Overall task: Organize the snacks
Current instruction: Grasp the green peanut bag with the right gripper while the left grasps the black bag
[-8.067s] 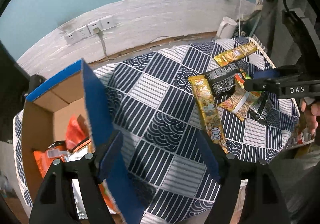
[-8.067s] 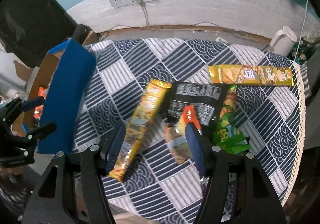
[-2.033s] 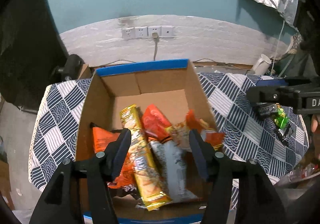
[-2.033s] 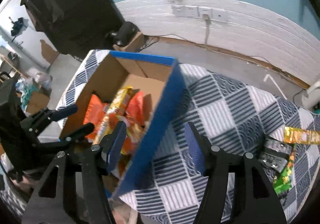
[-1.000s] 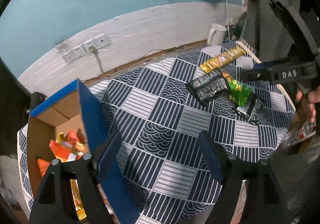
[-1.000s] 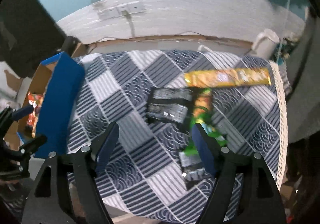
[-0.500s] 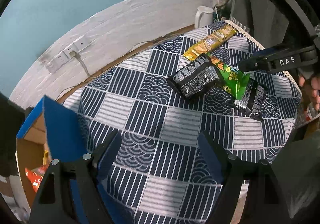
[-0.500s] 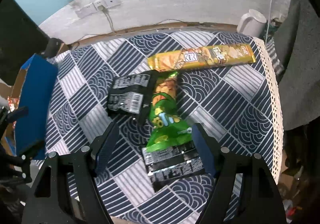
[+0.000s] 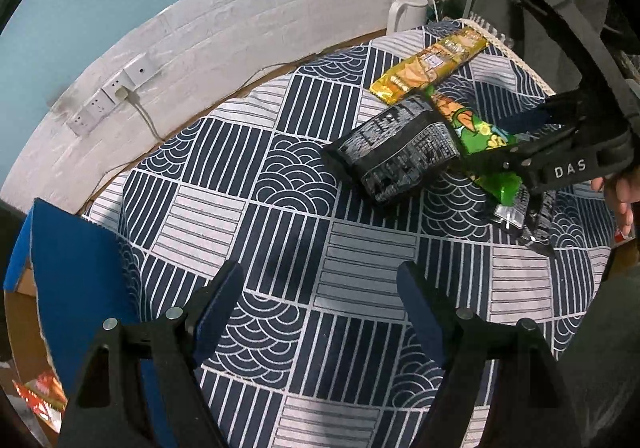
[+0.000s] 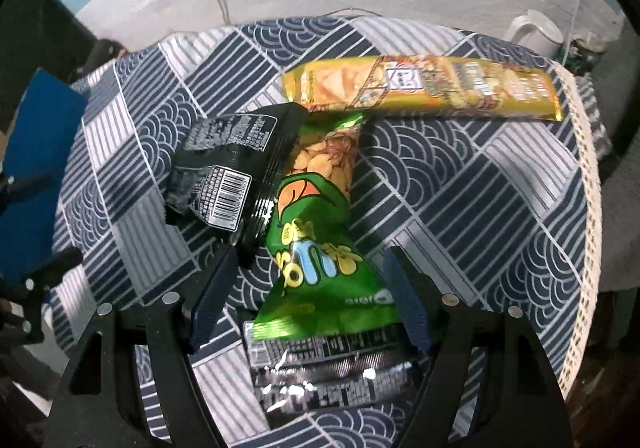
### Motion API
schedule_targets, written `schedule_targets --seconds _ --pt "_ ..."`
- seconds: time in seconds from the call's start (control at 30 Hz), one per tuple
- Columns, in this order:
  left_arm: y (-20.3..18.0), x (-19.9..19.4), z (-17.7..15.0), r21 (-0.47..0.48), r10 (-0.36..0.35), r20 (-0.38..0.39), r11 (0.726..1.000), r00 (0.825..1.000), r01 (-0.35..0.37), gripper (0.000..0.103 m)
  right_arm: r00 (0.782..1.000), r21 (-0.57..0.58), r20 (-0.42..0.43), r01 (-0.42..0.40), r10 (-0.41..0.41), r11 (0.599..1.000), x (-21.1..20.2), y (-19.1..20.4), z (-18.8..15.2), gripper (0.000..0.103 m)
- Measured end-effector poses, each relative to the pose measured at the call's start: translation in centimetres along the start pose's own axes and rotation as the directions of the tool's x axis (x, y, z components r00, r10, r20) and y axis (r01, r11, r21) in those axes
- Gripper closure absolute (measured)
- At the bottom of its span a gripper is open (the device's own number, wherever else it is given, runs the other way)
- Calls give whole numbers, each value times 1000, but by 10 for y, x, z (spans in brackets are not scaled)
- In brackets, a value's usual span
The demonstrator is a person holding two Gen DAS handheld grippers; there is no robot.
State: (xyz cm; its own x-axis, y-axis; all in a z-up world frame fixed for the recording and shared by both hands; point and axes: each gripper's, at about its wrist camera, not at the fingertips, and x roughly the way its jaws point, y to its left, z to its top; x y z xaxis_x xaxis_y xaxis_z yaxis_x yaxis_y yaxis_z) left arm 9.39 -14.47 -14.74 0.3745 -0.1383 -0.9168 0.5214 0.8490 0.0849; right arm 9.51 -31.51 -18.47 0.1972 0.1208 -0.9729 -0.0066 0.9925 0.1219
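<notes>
Between the right gripper's (image 10: 308,300) wide-set jaws lies the green bag (image 10: 320,248), its near end already inside the gap and its long axis running straight away from the camera, in line with the fingers rather than across them; the jaws hold nothing yet, and a closing pinch would catch the bag across its width near that flared lower end. Under that end sits a dark silver-printed pack (image 10: 332,376), so the fingers could snag both. A black pack (image 10: 224,172) overlaps the green bag's left edge, and a long yellow pack (image 10: 420,90) lies crosswise at its far tip, touching or nearly so. All four rest on the patterned cloth of the counter (image 10: 480,188), toward its right side. The left gripper (image 9: 320,304) hangs well apart from the snacks, jaws likewise wide and empty, beside the blue-walled box (image 9: 76,280) at the counter's left edge; the right is clearly the nearer one for this pick.
</notes>
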Motion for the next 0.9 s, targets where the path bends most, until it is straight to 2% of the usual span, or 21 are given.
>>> schedule_targets --seconds 0.33,0.37,0.4,0.43,0.47,0.6,0.67,0.9 --pt "2 17 13 -6 -11 -25 1000 1000 10 23 999 -17 -26 37 -37 999 23 3 13 28" --pt "3 19 14 -2 -15 -25 1000 1000 15 23 999 -19 -31 40 -40 999 25 4 13 30" --pt "2 20 16 3 -18 -26 1000 999 18 23 999 -21 -36 36 -37 999 27 4 13 40" --pt "1 21 19 12 -17 -27 1000 1000 17 23 999 -19 -41 24 -25 1000 29 5 13 45" --pt "2 23 21 19 -15 -26 1000 1000 16 23 999 -16 -39 14 -14 1000 28 5 13 47" --pt "-1 25 35 68 -28 -5 997 1000 28 21 1000 3 -31 6 -6 1000 21 1 12 66" --pt "-5 29 43 102 -52 0 993 999 52 15 1000 32 -17 -13 13 999 13 -5 9 66" --pt "-33 49 62 282 -81 -22 956 996 84 15 998 100 30 -54 51 993 -16 -28 1 66"
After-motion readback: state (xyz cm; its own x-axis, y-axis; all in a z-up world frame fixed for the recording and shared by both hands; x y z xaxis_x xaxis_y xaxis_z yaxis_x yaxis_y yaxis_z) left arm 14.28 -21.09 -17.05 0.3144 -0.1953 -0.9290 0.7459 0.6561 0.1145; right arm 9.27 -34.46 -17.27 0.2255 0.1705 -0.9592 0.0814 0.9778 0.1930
